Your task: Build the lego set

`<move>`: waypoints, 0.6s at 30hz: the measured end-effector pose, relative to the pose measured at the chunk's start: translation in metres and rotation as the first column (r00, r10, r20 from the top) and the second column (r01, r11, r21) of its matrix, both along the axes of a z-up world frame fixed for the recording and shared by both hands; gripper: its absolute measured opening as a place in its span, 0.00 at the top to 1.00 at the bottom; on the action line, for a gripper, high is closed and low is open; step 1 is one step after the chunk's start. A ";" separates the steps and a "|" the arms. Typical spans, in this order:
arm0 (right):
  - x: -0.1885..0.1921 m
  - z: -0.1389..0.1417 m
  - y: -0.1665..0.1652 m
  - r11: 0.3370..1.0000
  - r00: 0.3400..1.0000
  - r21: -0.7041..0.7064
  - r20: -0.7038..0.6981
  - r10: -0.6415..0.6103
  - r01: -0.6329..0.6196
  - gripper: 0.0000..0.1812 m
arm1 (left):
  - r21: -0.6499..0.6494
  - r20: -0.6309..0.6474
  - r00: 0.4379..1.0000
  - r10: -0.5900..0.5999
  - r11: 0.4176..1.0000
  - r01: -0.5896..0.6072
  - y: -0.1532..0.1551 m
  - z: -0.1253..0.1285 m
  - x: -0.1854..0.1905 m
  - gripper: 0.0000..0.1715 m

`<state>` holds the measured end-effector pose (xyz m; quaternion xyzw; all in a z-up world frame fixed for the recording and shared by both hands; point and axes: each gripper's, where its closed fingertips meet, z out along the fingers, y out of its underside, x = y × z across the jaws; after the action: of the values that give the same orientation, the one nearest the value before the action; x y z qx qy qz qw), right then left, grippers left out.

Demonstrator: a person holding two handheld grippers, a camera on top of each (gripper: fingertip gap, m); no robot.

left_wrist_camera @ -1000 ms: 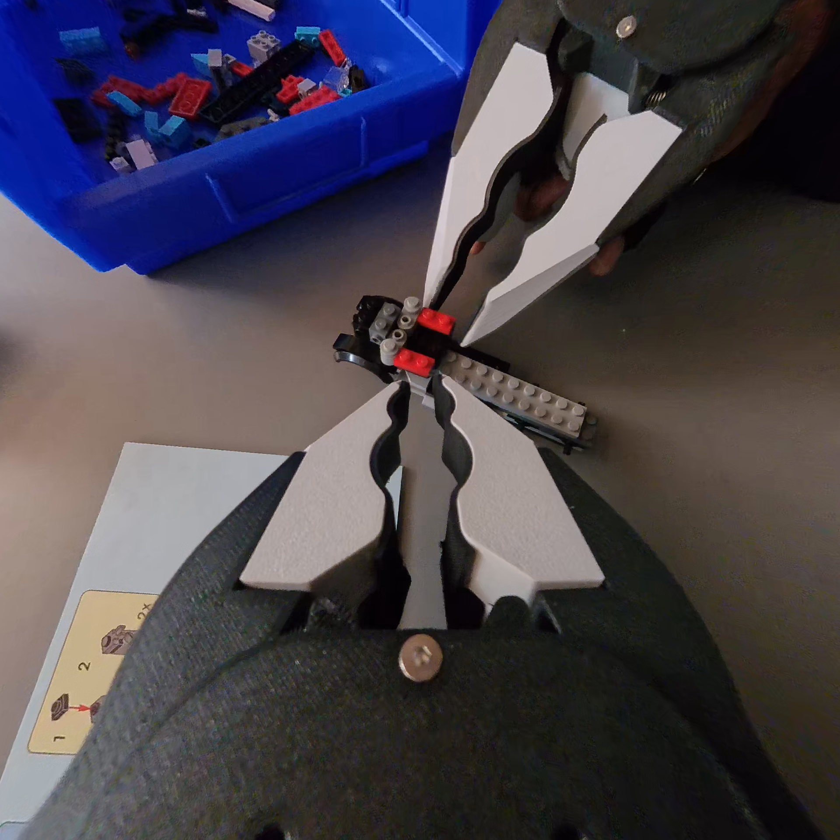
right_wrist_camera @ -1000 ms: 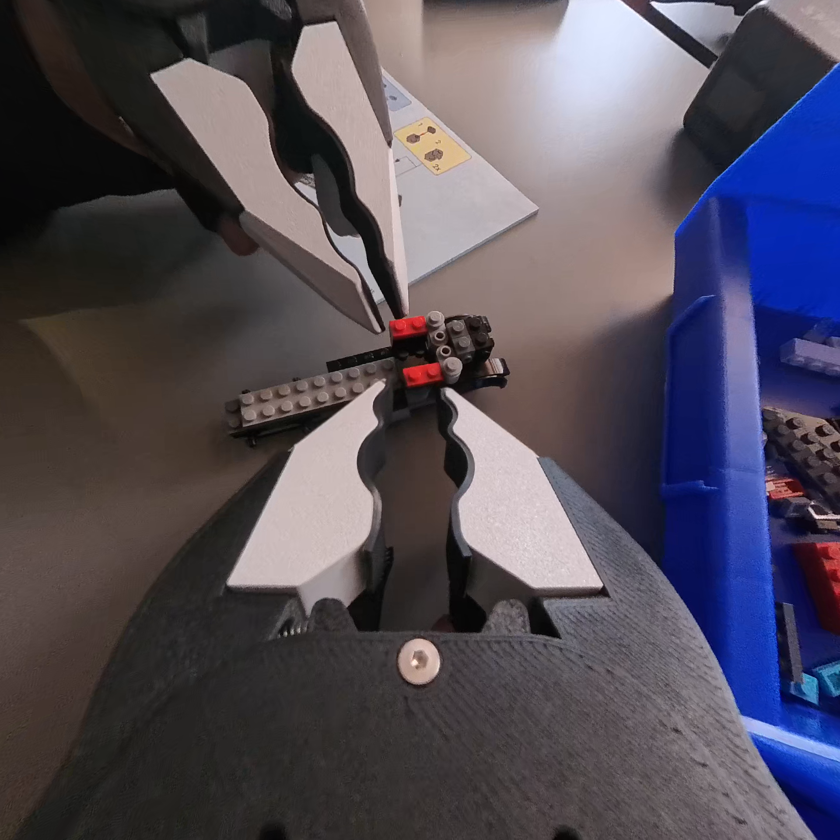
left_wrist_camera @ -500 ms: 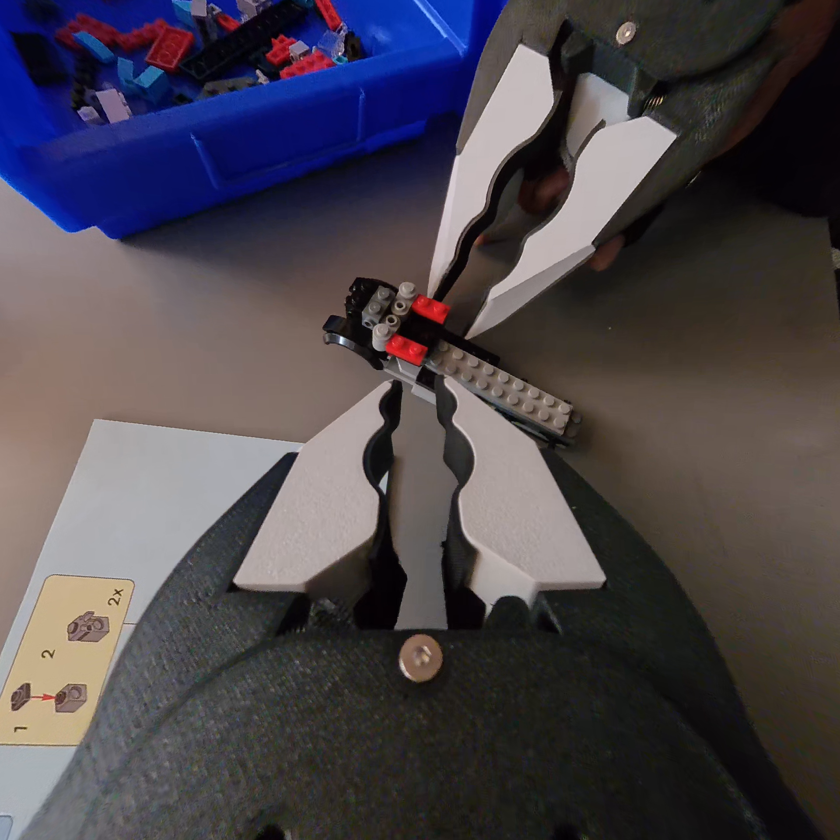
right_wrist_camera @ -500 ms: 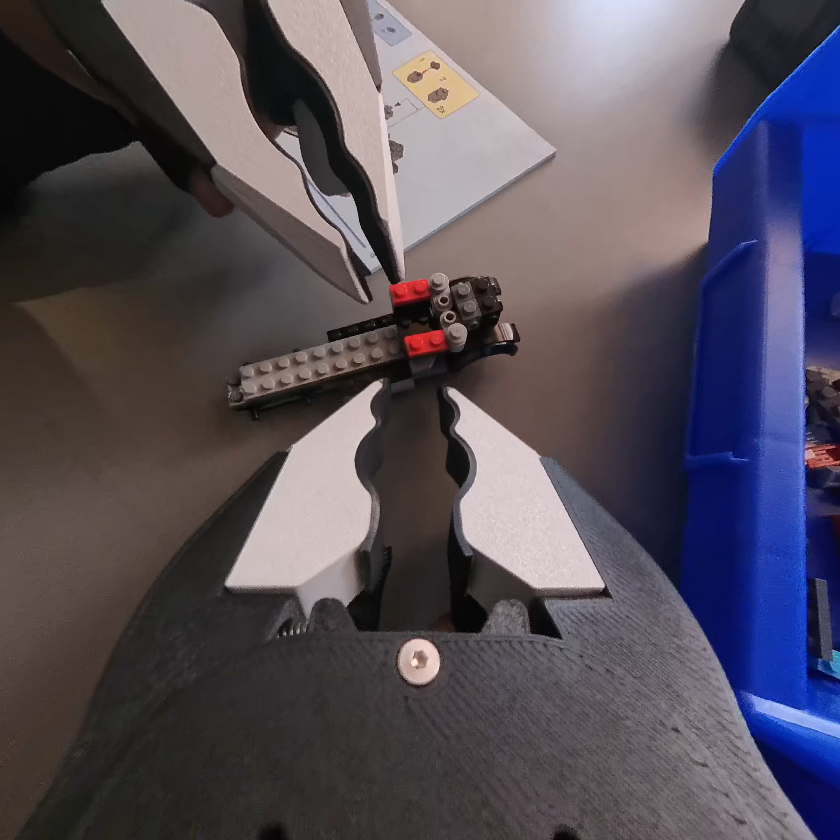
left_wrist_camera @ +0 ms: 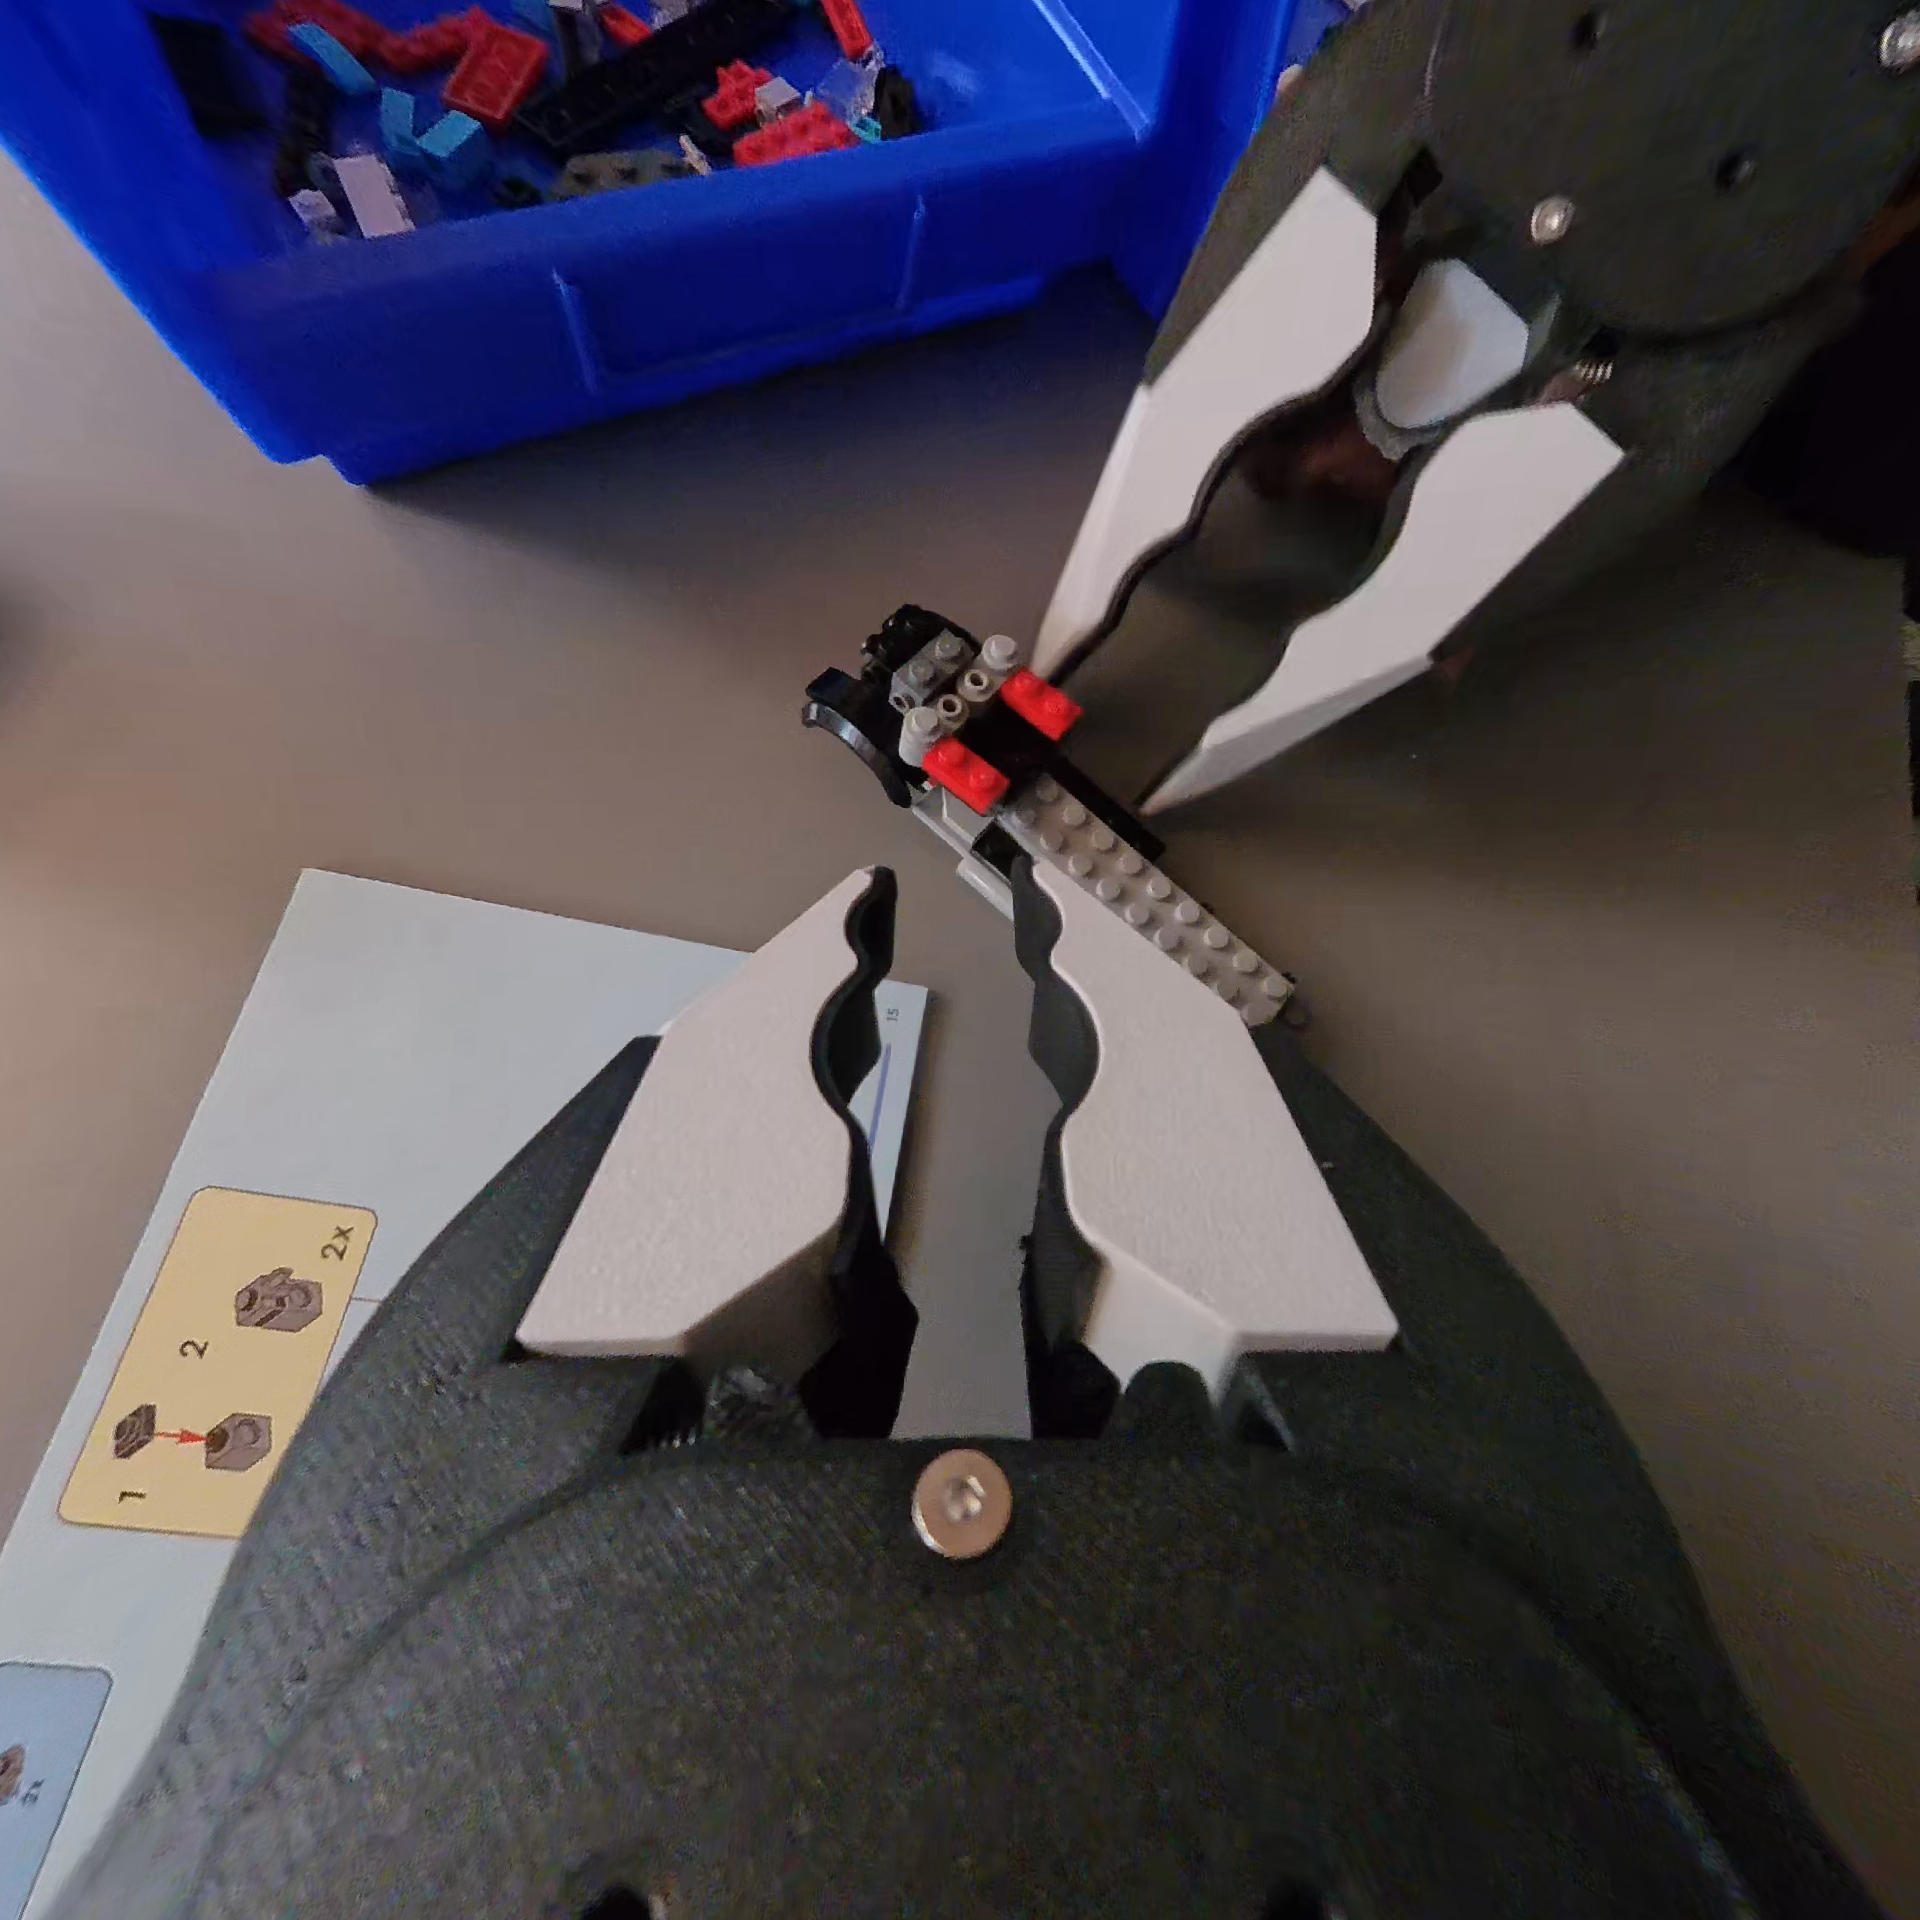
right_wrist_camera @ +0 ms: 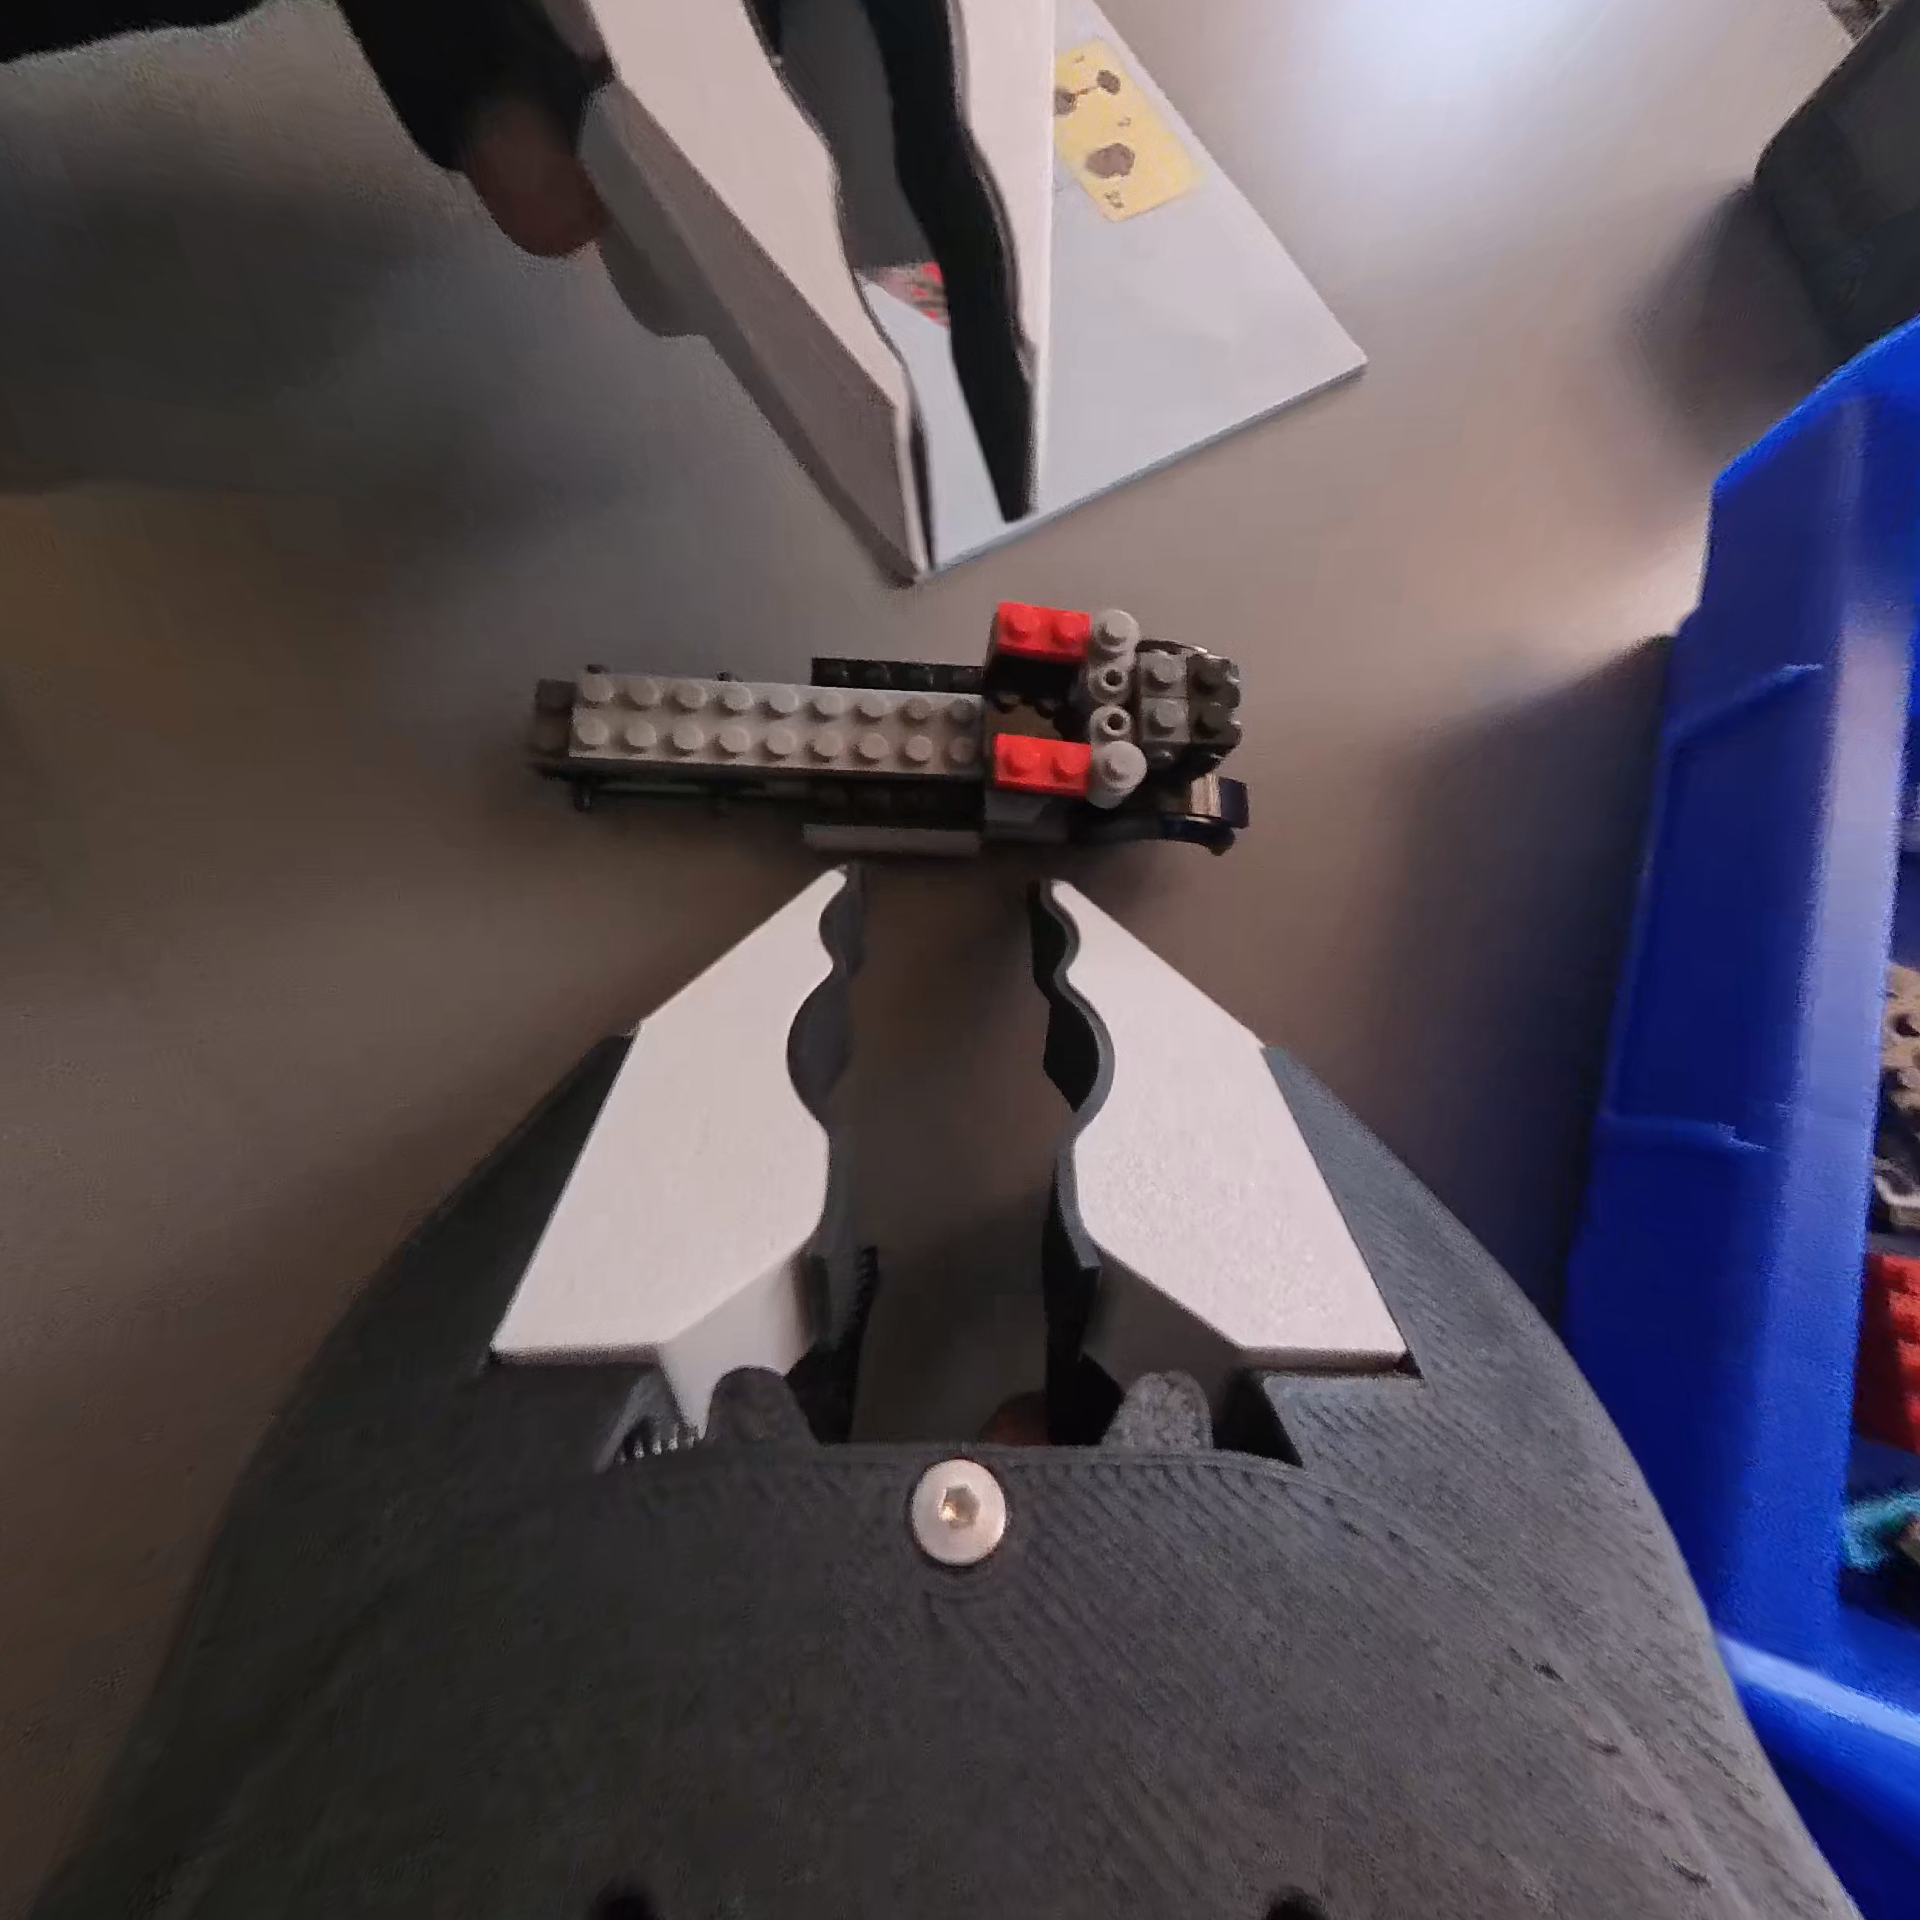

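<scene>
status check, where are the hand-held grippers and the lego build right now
Left hand-held gripper open, empty. Right hand-held gripper open, empty. Lego build flat on table between them, ungripped. Nothing in the way.

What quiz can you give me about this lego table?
1. True or false: the left tongs and right tongs are both open, holding nothing.
2. Where do the loose bricks lie? A) in the blue bin B) on the booklet C) in the left tongs
3. How many red bricks sit on the model?

Key: 1 true; 2 A; 3 two.
</scene>
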<state>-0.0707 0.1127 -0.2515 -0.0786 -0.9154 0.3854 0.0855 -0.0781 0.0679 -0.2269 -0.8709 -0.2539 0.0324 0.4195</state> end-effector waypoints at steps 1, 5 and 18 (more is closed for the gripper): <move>-0.003 0.005 0.002 1.000 1.000 -0.018 0.009 -0.012 0.013 0.80 | -0.001 0.002 1.000 0.001 1.000 -0.001 -0.001 0.000 0.000 0.86; -0.009 0.031 -0.001 0.984 0.994 -0.163 0.096 -0.055 0.070 0.74 | 0.013 0.005 1.000 -0.004 1.000 0.004 -0.001 0.005 0.003 0.84; -0.013 0.031 -0.024 0.954 0.932 -0.268 0.362 -0.032 0.137 0.50 | 0.051 0.007 0.986 0.168 0.985 -0.168 0.011 0.005 0.038 0.71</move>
<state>-0.0839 0.0888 -0.2205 -0.1978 -0.8454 0.4902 -0.0760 -0.0398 0.0787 -0.2222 -0.8355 -0.3278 0.0597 0.4370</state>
